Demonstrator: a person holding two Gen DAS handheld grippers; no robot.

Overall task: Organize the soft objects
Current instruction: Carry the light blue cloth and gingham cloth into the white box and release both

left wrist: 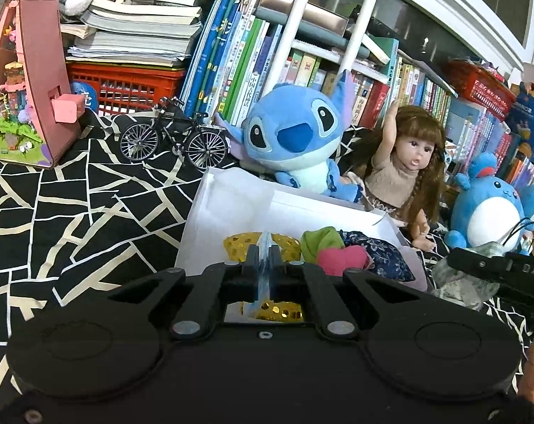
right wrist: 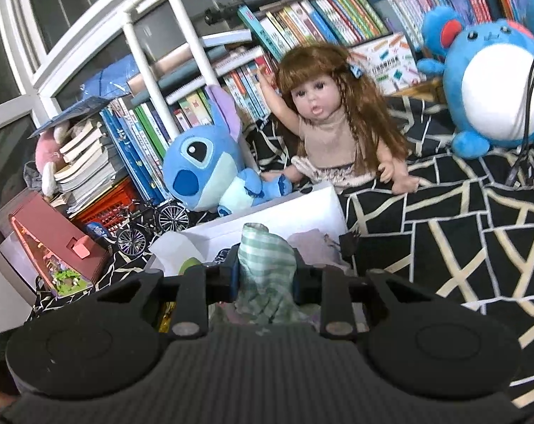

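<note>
Nearest the left wrist camera, the left hand-held gripper (left wrist: 265, 259) has its jaws pressed together on a thin, pale blue, translucent strip (left wrist: 265, 247) that stands up between the pads; what the strip belongs to cannot be told, though a gold sequinned piece (left wrist: 263, 243) lies directly beneath and behind it. That gold piece sits inside a white box (left wrist: 231, 208) resting on a surface covered with a black cloth crossed by cream lines (left wrist: 72, 212). Beside it in the box lie a green cloth (left wrist: 318, 240), a pink cloth (left wrist: 341, 259) and a dark blue floral cloth (left wrist: 376, 251). In the right wrist view, the right hand-held gripper (right wrist: 267, 272) is clamped on a green-and-white checked cloth (right wrist: 267, 258), bunched between its pads and held over the near end of the same box. Behind the box sit a blue plush alien (left wrist: 295, 137) and a long-haired doll (left wrist: 397, 173) with one arm raised; a round blue-and-white plush (left wrist: 493, 208) stands well to the right. A small model bicycle (left wrist: 175, 137) and a pink miniature house (left wrist: 30, 81) stand to the left, before a red crate (left wrist: 125, 84) and rows of books (left wrist: 231, 63).
</note>
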